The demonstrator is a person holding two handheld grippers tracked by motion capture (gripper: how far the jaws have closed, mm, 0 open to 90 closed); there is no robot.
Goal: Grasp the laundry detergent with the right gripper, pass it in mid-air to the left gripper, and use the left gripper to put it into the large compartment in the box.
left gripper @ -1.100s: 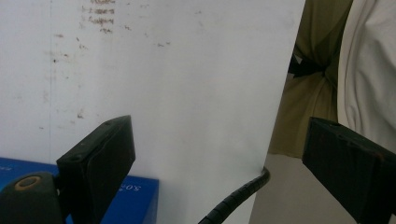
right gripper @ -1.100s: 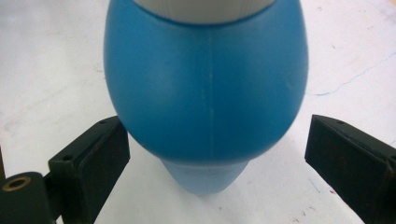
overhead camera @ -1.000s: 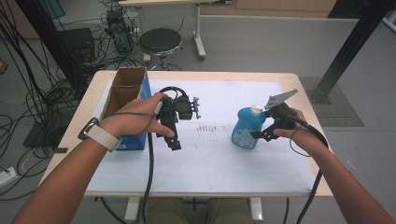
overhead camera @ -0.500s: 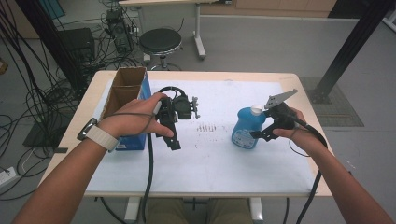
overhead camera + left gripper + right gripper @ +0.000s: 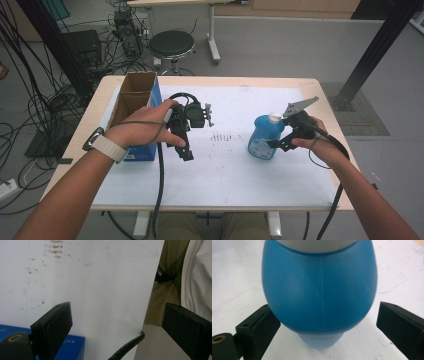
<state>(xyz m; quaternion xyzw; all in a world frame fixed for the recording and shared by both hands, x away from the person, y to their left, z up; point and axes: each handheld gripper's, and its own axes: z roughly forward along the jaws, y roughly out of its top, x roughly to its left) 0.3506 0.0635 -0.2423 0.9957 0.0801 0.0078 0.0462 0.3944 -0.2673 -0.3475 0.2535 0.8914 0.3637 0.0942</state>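
Jaws of our right gripper (image 5: 324, 322) stand wide on either side of the blue bottle (image 5: 263, 137), near the worktop's (image 5: 310, 85) right edge, not pressing it. We hold our left gripper (image 5: 117, 327) wide and empty beside the cardboard box (image 5: 135, 95) at the left edge.

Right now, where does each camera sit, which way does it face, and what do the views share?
High view: above the person's side, looking forward and down at the table; both forearms, left gripper, right gripper.
Left gripper view: on the left gripper, facing the near table edge; open jaws, blue box.
Right gripper view: facing the blue bottle, jaws apart either side.
Shared: bottle in high and right gripper views; blue box in high and left gripper views.
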